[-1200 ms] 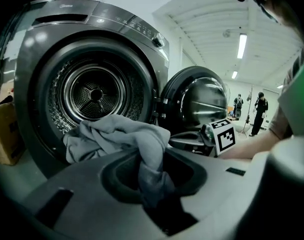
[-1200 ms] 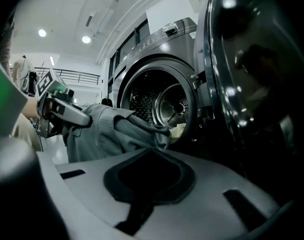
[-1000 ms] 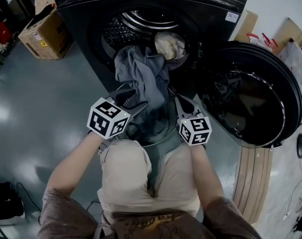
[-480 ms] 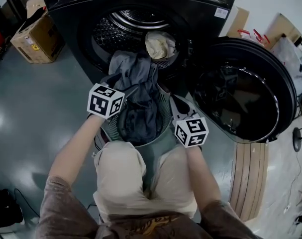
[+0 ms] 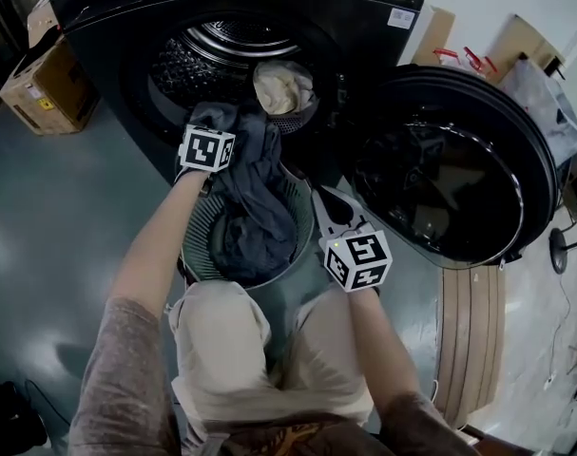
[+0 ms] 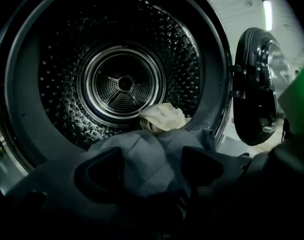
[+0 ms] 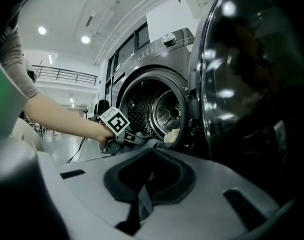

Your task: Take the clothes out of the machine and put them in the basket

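Note:
A pile of grey clothes hangs from the lip of the machine's drum down into the round basket in front of it. One cream cloth lies inside the drum at its front edge. My left gripper is at the drum mouth, just above the top of the grey clothes. Its jaws are opening; the fabric lies between and beyond the pads without being pressed. My right gripper hovers at the basket's right rim, jaws together, with nothing plainly held.
The machine's round door stands wide open to the right, close beside my right gripper. A cardboard box sits on the floor at the left. The person's knees are right behind the basket.
My left gripper has gone from above the basket forward to the drum mouth, and the grey clothes it carried now lie in the basket. The right gripper has barely moved.

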Demonstrator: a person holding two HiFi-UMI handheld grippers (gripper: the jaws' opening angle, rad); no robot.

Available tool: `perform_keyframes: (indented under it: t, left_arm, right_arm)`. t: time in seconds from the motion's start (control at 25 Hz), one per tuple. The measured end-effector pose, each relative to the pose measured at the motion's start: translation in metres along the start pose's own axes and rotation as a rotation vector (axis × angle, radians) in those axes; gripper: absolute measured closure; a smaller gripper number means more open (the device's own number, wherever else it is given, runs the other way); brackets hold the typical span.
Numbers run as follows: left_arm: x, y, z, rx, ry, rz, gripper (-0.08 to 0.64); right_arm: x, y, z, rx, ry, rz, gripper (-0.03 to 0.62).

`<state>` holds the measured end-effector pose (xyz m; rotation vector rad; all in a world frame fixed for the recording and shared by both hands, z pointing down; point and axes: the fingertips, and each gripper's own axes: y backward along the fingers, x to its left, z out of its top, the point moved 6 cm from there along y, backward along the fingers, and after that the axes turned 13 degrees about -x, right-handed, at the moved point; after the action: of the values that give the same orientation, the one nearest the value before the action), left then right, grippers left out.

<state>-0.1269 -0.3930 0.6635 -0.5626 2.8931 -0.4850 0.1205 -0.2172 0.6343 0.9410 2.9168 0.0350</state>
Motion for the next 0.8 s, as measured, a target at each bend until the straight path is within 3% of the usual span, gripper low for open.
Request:
perform_keyframes:
  t: [0.16,0.36,0.48,0.64,0.8]
  left_arm:
    - [0.002,-0.019,-0.015,0.047,0.053,0.036,0.166]
    - [0.001,-0.024,-0.02,0.037,-0.008,0.08,0.169]
    - [-0.002,-0.021,-0.022,0.036,-0.032,0.065,0.277]
    - [-0.004,-0.014,-0.022,0.056,0.001,0.027,0.453]
    - [-0.015,0.007,-0.012,0.035,0.039,-0.064,0.485]
  right_arm:
    - [-0.001,-0.001,-0.004,0.014,0.007,-0.004,0.595]
    - [-0.002,-0.005,-0.006,0.022,0.004,0.001,0.594]
    - [-0.001,-0.008,-0.008,0.023,-0.004,0.003,0.594]
    - [0.003,-0.012,-0.01,0.029,0.005,0.02,0.594]
    - [-0.001,-0.013,-0.013,0.026,-0.002,0.023,0.594]
